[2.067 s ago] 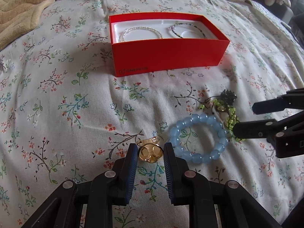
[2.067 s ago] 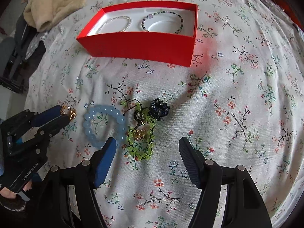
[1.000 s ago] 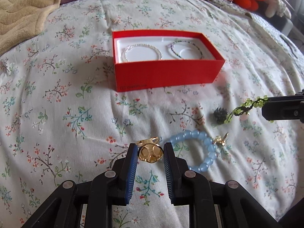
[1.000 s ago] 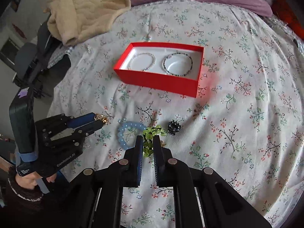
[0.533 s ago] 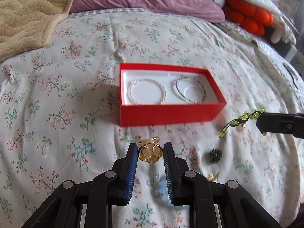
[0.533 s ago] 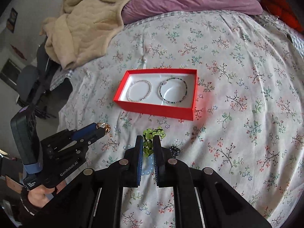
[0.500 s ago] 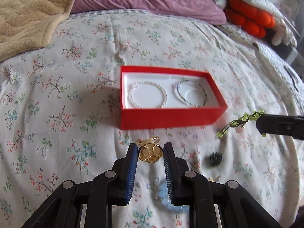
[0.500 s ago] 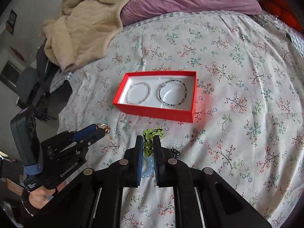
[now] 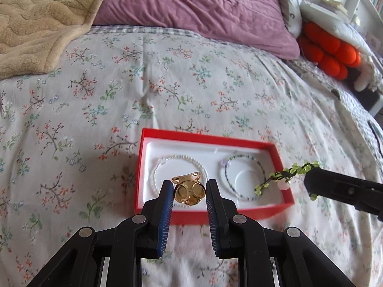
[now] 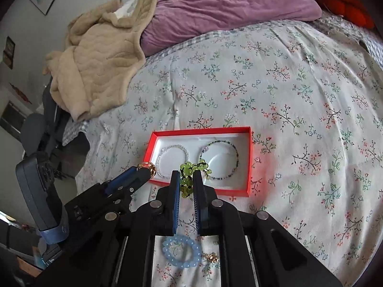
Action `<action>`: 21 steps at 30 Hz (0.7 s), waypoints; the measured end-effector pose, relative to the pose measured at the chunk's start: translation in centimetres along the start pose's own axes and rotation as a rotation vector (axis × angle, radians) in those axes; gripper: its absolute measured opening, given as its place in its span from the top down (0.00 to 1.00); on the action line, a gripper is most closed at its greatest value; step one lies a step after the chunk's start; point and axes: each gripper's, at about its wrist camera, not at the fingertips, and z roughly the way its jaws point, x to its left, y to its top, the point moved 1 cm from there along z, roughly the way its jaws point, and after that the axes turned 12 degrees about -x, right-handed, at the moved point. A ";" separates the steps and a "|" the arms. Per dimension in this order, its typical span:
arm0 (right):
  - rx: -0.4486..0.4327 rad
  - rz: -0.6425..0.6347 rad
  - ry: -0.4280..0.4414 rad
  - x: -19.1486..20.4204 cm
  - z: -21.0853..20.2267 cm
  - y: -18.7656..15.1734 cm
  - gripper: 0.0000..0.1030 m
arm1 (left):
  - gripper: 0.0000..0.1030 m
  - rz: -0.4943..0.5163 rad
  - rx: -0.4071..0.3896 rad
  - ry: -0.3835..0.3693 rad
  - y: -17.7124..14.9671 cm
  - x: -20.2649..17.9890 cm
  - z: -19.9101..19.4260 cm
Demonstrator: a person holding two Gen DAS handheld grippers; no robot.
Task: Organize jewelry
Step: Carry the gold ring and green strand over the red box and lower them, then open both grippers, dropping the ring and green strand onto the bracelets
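My left gripper [image 9: 189, 191] is shut on a gold ring [image 9: 189, 190] and holds it above the left half of the red box [image 9: 215, 216]. The box's white insert holds a white bead bracelet [image 9: 167, 161] and a dark bead bracelet [image 9: 244, 160]. My right gripper [image 10: 186, 179] is shut on a green bead bracelet [image 10: 189, 167], raised over the box's near edge [image 10: 203, 187]; it shows at the right of the left wrist view [image 9: 287, 172]. A blue bead bracelet [image 10: 182, 251] and a small gold piece [image 10: 211, 257] lie on the bedspread below the right gripper.
The floral bedspread [image 9: 167, 91] covers the bed. A purple pillow [image 9: 191, 7] and a beige blanket [image 9: 36, 19] lie at the back. Orange plush items [image 9: 332, 52] sit at the far right. A chair [image 10: 36, 129] stands off the bed's left side.
Both grippers have risen and moved forward over the red box, carrying the ring and the green bracelet. The blue bracelet has dropped out of the left wrist view.
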 end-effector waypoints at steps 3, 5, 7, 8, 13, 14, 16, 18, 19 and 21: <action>-0.004 -0.005 0.004 -0.2 1.2 0.3 0.89 | 0.79 0.005 -0.001 0.005 0.1 -0.1 1.3; -0.002 -0.019 -0.002 -0.4 2.1 0.4 0.89 | 0.79 0.010 0.011 0.015 -0.1 0.0 2.3; 0.008 -0.028 -0.008 -0.7 3.1 0.3 0.89 | 0.79 0.013 0.024 0.029 -0.3 0.2 3.1; 0.014 -0.030 -0.013 -0.9 3.5 0.3 0.89 | 0.79 0.015 0.031 0.039 -0.4 0.3 3.5; 0.051 -0.020 -0.046 -2.3 5.3 -0.1 0.89 | 0.78 0.017 0.042 0.057 -0.7 0.5 4.4; 0.057 -0.017 -0.053 -2.6 5.6 -0.2 0.89 | 0.78 0.018 0.044 0.060 -0.7 0.5 4.5; 0.068 -0.008 -0.064 -3.2 6.0 -0.3 0.89 | 0.78 0.020 0.043 0.064 -0.7 0.4 4.6; 0.078 0.002 -0.069 -3.5 6.2 -0.5 0.89 | 0.78 0.029 0.037 0.069 -0.7 0.3 4.4; 0.079 0.007 -0.070 -3.6 6.2 -0.5 0.88 | 0.78 0.032 0.032 0.071 -0.7 0.2 4.3; 0.082 0.020 -0.070 -3.7 6.0 -0.3 0.87 | 0.75 0.034 0.033 0.071 -0.5 0.1 4.0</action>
